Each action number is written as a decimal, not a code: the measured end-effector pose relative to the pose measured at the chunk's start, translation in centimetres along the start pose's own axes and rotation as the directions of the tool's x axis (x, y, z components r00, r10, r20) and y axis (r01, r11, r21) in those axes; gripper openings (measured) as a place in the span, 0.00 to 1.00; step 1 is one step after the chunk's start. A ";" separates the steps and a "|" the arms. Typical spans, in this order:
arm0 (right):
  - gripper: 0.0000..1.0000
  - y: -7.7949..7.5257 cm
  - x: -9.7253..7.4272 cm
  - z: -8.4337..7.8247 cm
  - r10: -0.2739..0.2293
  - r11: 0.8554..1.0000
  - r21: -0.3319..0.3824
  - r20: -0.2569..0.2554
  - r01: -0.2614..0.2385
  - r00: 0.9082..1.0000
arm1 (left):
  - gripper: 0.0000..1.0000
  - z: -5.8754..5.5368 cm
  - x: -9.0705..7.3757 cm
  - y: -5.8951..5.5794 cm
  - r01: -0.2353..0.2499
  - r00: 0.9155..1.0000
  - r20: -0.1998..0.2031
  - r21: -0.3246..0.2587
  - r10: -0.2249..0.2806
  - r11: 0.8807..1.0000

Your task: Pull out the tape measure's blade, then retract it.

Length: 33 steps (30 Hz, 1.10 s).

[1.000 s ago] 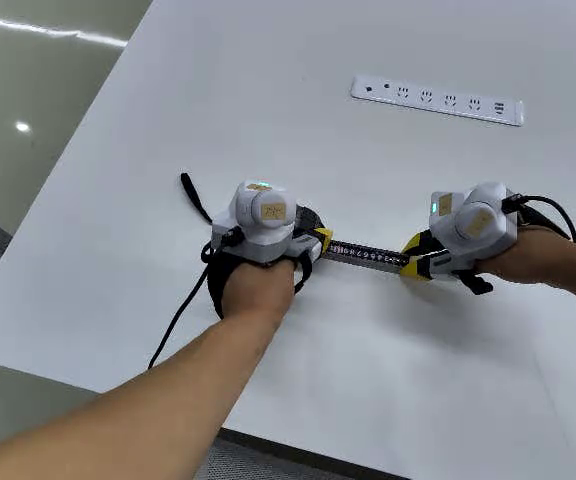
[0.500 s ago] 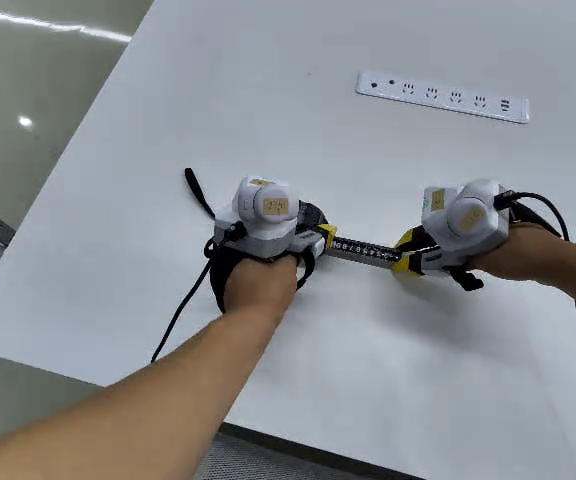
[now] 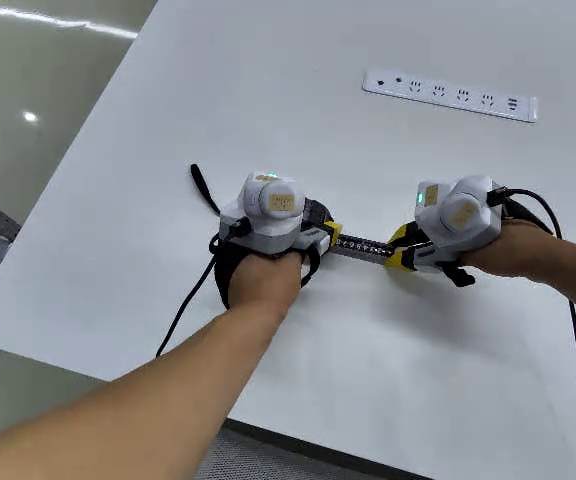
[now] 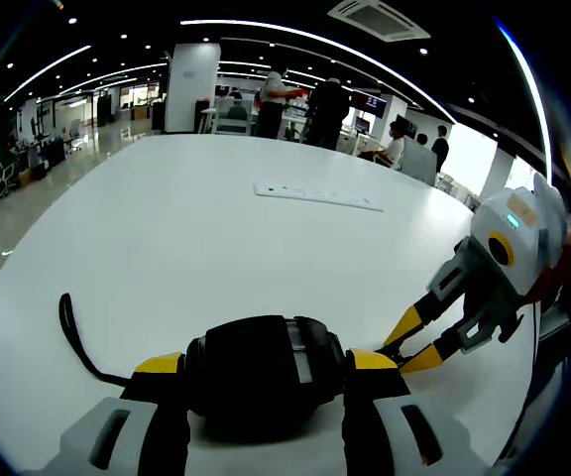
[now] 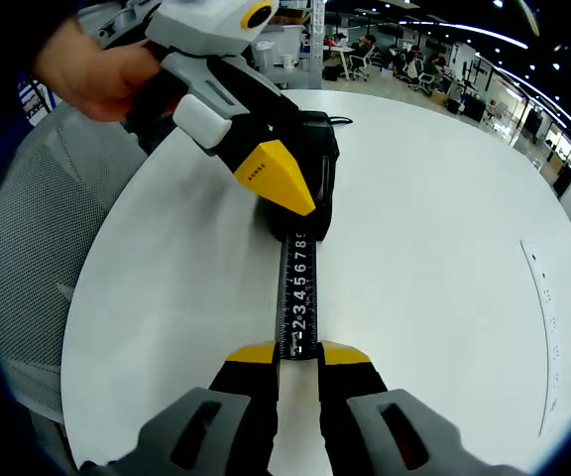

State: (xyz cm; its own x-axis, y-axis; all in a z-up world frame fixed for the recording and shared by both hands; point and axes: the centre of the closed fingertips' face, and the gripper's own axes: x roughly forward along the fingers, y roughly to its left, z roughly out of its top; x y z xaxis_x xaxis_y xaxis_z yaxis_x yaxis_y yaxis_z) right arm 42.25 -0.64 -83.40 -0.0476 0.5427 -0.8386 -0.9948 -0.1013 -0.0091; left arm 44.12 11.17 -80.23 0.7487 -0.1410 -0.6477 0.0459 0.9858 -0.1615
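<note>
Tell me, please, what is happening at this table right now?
A person works a tape measure with two handheld grippers on a white table. The left gripper clamps the black case; the right gripper pinches the blade at its tip, with a short stretch drawn out between them. A power strip lies farther back.

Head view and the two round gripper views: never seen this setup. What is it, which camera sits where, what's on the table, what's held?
No robot: a person holds a two-jaw gripper in each hand. The head view comes from a headset camera looking down at the white table. Each round picture comes from a camera riding on one gripper, looking along its jaws. The left gripper is clamped on the black tape measure. The right gripper pinches the end of its blade, which is pulled out a short way. A power strip lies farther back on the table.
</note>
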 end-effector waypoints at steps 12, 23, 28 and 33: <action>0.11 -0.1 0.7 0.6 0.011 1.000 -0.004 -0.002 -0.011 1.000 | 0.59 -0.1 0.0 0.1 0.006 1.000 0.000 0.003 -0.006 1.000; 0.11 -0.4 1.6 2.0 0.016 1.000 -0.008 0.006 -0.016 1.000 | 0.59 -0.1 0.1 0.2 0.012 1.000 0.001 0.001 -0.012 1.000; 0.11 -0.4 2.0 2.7 0.020 1.000 -0.009 0.013 -0.020 1.000 | 0.59 -0.1 0.1 0.3 0.014 1.000 0.000 -0.002 -0.014 1.000; 0.11 -0.5 2.3 3.4 0.021 1.000 -0.012 0.016 -0.021 1.000 | 0.59 -0.1 0.1 0.2 0.015 1.000 0.001 -0.005 -0.015 1.000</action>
State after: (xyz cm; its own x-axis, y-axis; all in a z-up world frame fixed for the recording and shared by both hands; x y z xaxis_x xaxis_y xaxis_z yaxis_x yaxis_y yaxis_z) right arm 42.32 3.49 -83.53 -0.0702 0.5536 -0.8298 -0.9924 -0.1227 0.0022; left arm 44.13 11.40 -80.38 0.7485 -0.1558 -0.6445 0.0540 0.9831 -0.1748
